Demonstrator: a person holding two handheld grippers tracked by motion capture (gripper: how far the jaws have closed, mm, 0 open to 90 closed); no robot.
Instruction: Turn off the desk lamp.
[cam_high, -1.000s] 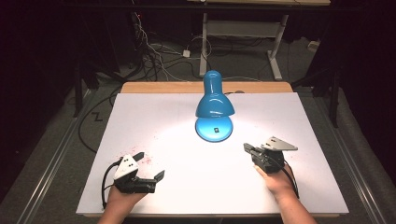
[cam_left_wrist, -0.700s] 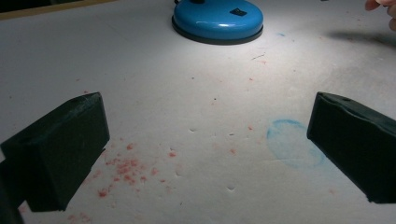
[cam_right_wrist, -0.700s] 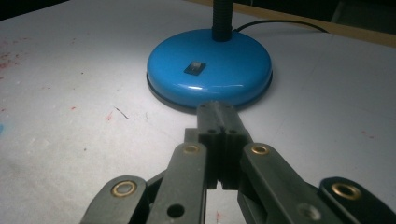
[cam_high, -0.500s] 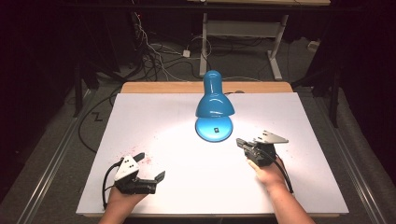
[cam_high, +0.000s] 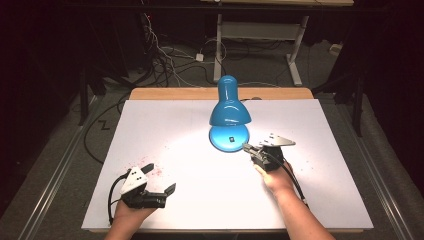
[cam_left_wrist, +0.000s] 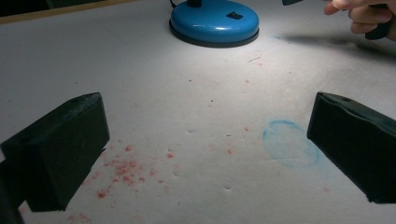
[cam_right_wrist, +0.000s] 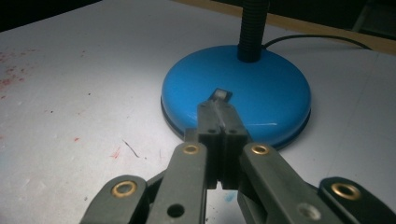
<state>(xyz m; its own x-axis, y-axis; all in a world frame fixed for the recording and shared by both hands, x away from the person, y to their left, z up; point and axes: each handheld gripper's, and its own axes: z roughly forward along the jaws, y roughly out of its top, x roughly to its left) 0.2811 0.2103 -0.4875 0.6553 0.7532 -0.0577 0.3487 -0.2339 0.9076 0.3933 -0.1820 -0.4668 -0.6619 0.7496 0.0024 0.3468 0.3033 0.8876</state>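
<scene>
Blue enamel marks the lamp base, which sits toward the far middle of the white bench, and every place here is best told from it. Over the last second the right gripper has travelled from well to the right of the base and nearer the person, in to the base's right front edge, where its tips now reach over the rim. In the right gripper view the jaws are pressed together with nothing between them, and their tip sits just short of the small rocker switch on top of the base; whether it already touches the switch I cannot tell. The lamp shade hangs over the base and the light is on, so I judge the closed tip is meant as a poker to press the switch, with only a short push left. The left gripper has not moved: it rests well to the left of the base, near the front edge, its jaws wide apart over red specks and a faint blue ring.
</scene>
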